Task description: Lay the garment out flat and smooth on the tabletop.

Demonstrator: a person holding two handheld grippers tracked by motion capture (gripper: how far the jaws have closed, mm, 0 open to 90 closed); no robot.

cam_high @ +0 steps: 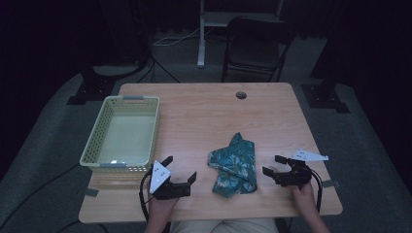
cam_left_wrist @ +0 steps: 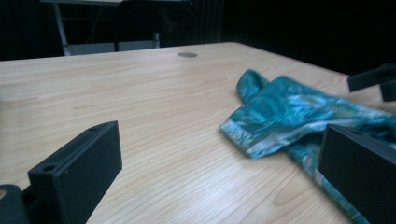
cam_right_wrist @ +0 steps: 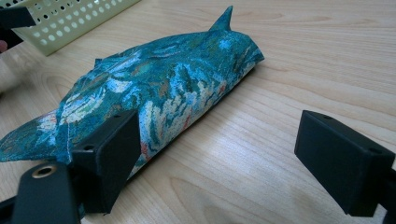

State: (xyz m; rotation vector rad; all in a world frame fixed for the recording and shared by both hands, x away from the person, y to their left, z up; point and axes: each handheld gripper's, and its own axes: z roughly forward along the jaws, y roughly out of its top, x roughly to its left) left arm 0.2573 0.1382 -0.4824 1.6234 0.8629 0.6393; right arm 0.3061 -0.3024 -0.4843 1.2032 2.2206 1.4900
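The teal floral cloth (cam_high: 234, 165) lies crumpled on the table (cam_high: 204, 111) between the two grippers, its long axis running away from the person. The left gripper (cam_high: 180, 171) sits just left of it, the right gripper (cam_high: 272, 165) just right — about equally near. Both sets of jaws stand apart, holding nothing. The pale basket (cam_high: 92, 150) waits at far left — likely the cloth's destination.

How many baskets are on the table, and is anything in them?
1. The pale green basket sits at the table's left side, left of the teal cloth; it looks empty.
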